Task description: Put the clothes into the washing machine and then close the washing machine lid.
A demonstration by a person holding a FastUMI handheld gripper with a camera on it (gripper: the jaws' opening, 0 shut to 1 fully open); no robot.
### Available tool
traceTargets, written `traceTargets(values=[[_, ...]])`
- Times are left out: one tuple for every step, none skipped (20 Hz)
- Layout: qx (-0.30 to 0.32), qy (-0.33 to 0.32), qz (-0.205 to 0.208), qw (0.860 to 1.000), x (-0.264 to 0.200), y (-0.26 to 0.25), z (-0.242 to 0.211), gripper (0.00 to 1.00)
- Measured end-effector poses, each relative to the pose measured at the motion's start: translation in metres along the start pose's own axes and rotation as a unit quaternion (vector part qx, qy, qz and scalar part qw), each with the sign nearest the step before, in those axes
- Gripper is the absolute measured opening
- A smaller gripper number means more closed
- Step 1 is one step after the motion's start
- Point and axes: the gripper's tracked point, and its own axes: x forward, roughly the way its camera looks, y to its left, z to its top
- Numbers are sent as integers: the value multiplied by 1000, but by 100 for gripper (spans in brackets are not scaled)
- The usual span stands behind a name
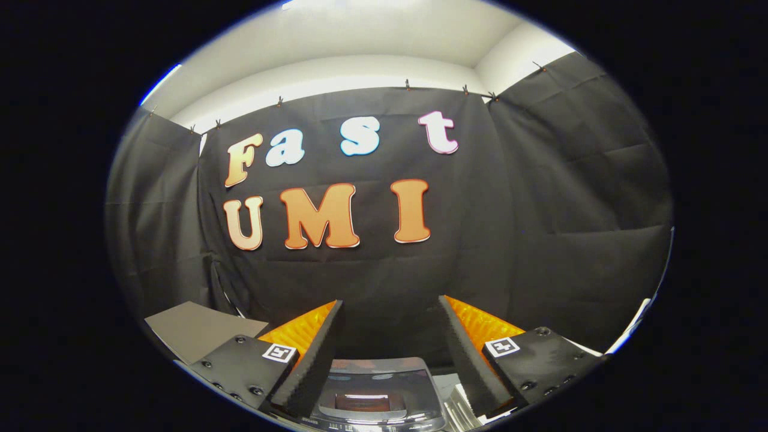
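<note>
My gripper [390,309] is held high and level, its two fingers spread wide apart with nothing between them. Below and between the fingers lies the washing machine [375,396], seen from above: a dark, glossy lid panel with a reddish patch showing through or reflected in it. I cannot tell whether the lid is up or down. No clothes are in sight.
Black cloth walls close off the booth straight ahead and on both sides. A grey flat board [198,327] lies beside the left finger. A white edge [630,333] runs past the right finger.
</note>
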Motion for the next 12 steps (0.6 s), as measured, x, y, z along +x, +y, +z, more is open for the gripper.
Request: traceTargets(values=[[1,-1,-1,1000,-11,1,6,98],[5,-4,4,1000,-21,5,13,98],[11,-7,8,1000,-29,9,20,99],[13,-11,6,1000,-35,9,27,99],[11,-16,3,1000,-42,8,32,99],[5,-17,3,1000,-49,7,37,99],[0,-18,0,1000,-55,6,41,99],[-4,-21,-4,1000,-60,3,46,99],[-5,-25,-6,1000,-63,2,49,99],[-4,-26,-9,1000,-65,3,53,99],[-3,-27,-9,1000,-68,3,55,99],[-2,-29,-9,1000,-69,3,57,99]])
